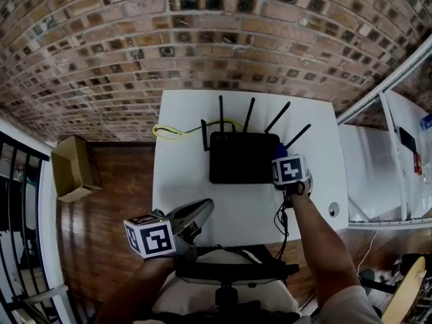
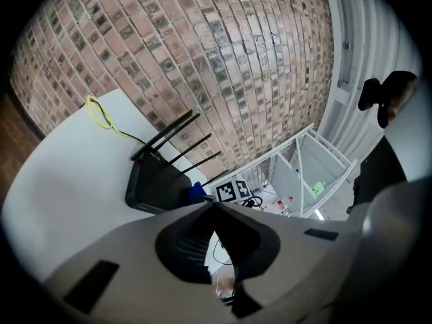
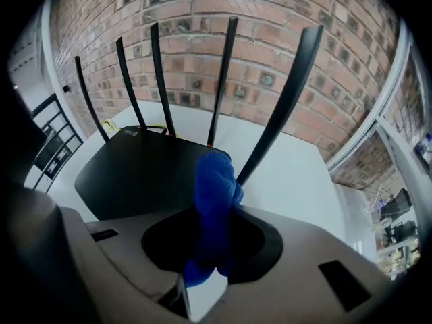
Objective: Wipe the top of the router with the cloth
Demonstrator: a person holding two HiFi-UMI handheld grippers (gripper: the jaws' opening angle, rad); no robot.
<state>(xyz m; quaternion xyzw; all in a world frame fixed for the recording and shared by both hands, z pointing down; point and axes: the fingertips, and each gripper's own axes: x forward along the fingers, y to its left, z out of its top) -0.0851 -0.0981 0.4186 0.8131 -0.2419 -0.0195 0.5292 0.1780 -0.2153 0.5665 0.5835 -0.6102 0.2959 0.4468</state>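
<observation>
The white table (image 1: 177, 181) spreads out under both your grippers. On it the black router (image 1: 243, 159) lies flat, just ahead and to the left of your right gripper (image 1: 282, 160). Its antennas (image 3: 280, 93) stand upright in front of those jaws.

Your left gripper (image 1: 201, 212) hangs over the table's near edge, well apart from the router, with its jaws pressed together on nothing.

Your right gripper pinches the blue cloth (image 3: 214, 181). The cloth pokes forward from the jaws as a bunched fold and reaches the router's right edge, beside the nearest antenna. Whether it touches the casing, I cannot tell.

The cloth looks soft, light and limp, so it will likely buckle if you push it. Hold it deep in the jaws and drag the free fold flat across the top. The router is probably light and may slide on the smooth table, so steadying its front edge with your left gripper could help. The thin antennas look easy to knock, so work clear of their bases.
</observation>
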